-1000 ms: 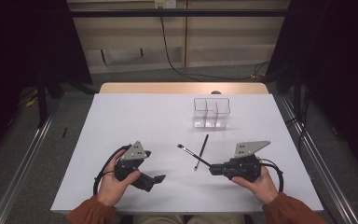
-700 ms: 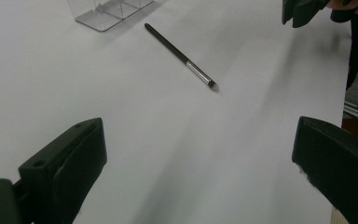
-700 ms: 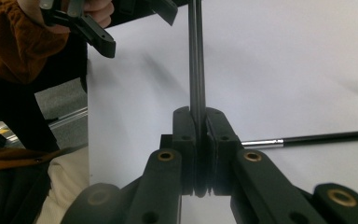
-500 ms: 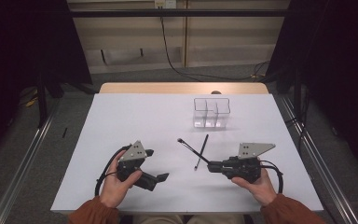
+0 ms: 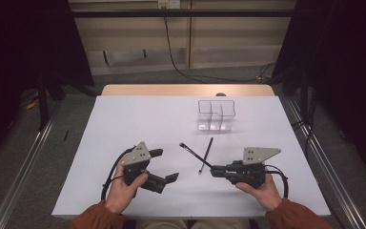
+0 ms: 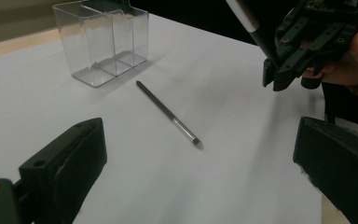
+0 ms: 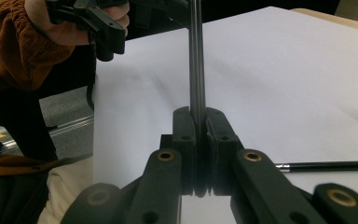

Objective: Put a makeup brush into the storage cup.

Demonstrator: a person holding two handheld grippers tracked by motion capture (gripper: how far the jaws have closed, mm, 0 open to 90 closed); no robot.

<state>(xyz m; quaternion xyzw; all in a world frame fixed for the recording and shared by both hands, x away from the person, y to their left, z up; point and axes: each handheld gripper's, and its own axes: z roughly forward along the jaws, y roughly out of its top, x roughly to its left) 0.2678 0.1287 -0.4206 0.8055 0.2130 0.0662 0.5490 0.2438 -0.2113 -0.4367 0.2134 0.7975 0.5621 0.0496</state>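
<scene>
My right gripper [image 5: 215, 169] [image 7: 198, 116] is shut on a thin black pen [image 5: 195, 156] [image 7: 196, 56], which sticks out past its jaws toward the upper left in the high view. A second black pen [image 5: 206, 154] [image 6: 167, 111] [image 7: 328, 165] lies loose on the white table, just below a clear divided box [image 5: 216, 115] [image 6: 103, 41]. My left gripper [image 5: 164, 165] [image 6: 200, 135] hovers at the front left with its jaws wide apart and nothing between them. In the left gripper view the right gripper [image 6: 272, 77] with its pen [image 6: 247, 16] hangs at the upper right.
The white table top [image 5: 138, 119] spans the work area, with a wooden strip [image 5: 186, 90] along its far edge. Metal rails [image 5: 324, 162] run along both sides. Dark curtains and a cable on the floor lie beyond. The person's orange sleeves come in at the near edge.
The left gripper has edged slightly right toward the middle and turned a little, so both its jaws show. The right gripper and its pen have stayed almost in place.
</scene>
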